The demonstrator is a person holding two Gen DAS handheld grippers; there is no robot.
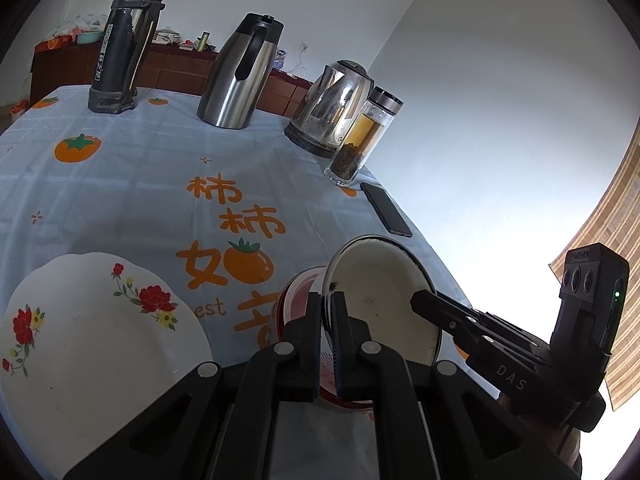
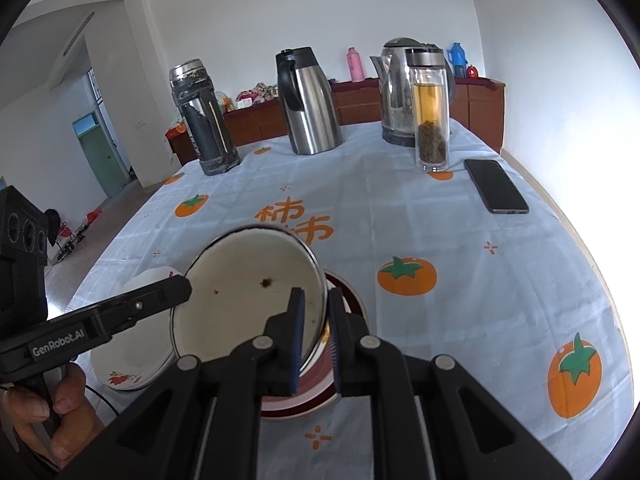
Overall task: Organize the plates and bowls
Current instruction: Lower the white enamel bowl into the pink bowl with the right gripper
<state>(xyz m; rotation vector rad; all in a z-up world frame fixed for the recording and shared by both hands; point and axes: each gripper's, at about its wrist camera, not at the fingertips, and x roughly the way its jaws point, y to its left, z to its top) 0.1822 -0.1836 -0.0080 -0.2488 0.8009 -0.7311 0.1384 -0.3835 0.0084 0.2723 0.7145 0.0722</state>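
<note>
A: Both grippers are on the bowl (image 2: 248, 292), and it's up off the cloth (image 2: 460, 240), tilted so the white inside faces us.

B: Left gripper (image 1: 327, 300) has its jaws narrow, pinching the bowl's rim, one finger inside, one outside. Right gripper (image 2: 316, 300) the same, jaws clamped on the opposite rim.

A: From the right wrist view, the left gripper comes in from the left edge, its tip touching the rim. A hand (image 2: 44, 416) wraps its handle below.

B: Under the bowl sits a red-rimmed dish (image 2: 316, 392) on the cloth. I can't tell whether the bowl touches it.

A: Off to the left, a white plate (image 1: 92, 344) with red flowers lies flat, just beside the dish.

B: Far end of the table: a dark flask (image 1: 128, 36), a steel jug (image 1: 240, 76), a kettle (image 1: 332, 108), and a tea bottle (image 1: 360, 140) just in front of it.

A: A phone (image 1: 386, 210) lies near the right edge.
</note>
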